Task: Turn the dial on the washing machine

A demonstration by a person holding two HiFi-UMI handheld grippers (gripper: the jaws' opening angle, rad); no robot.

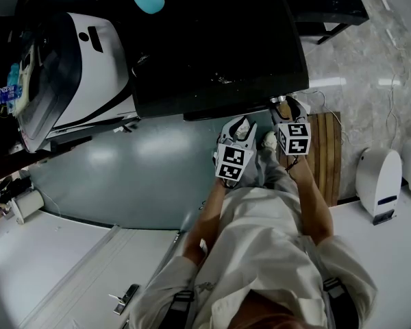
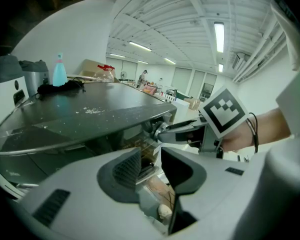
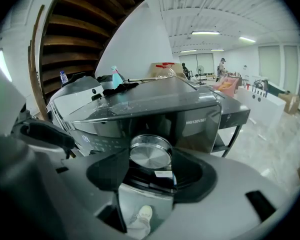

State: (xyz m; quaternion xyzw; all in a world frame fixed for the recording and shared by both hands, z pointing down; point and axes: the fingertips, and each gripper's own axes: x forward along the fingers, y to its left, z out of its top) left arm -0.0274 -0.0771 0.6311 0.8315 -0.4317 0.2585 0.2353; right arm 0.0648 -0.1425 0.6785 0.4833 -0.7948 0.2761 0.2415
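**Head view:** The washer (image 1: 219, 46) is being seen from above as a big dark box. The right gripper (image 1: 282, 110) is being held at its front right corner. The dial is being hidden under the jaws there. The left gripper (image 1: 240, 124) is being held just beside it, off the washer.

**Left gripper view:** The left jaws are being kept apart, with nothing between them. Only a shoe (image 2: 164, 212) is being seen through the gap. The right gripper (image 2: 159, 132) is being seen at the washer's front edge. What it is holding is too small to tell here.

**Right gripper view:** The dial (image 3: 150, 152) is being shown on the washer's front, right between the right jaws. The jaws are being pressed on its two sides, so it is being grasped. The dial is looking like hard, shiny metal, round and smooth. It may be slipping if it is squeezed too lightly. It is best held by the rim, on two opposite sides, and rolled, not pulled. Its bottom part is being covered by the jaws. The small print on the washer is too dim to read.
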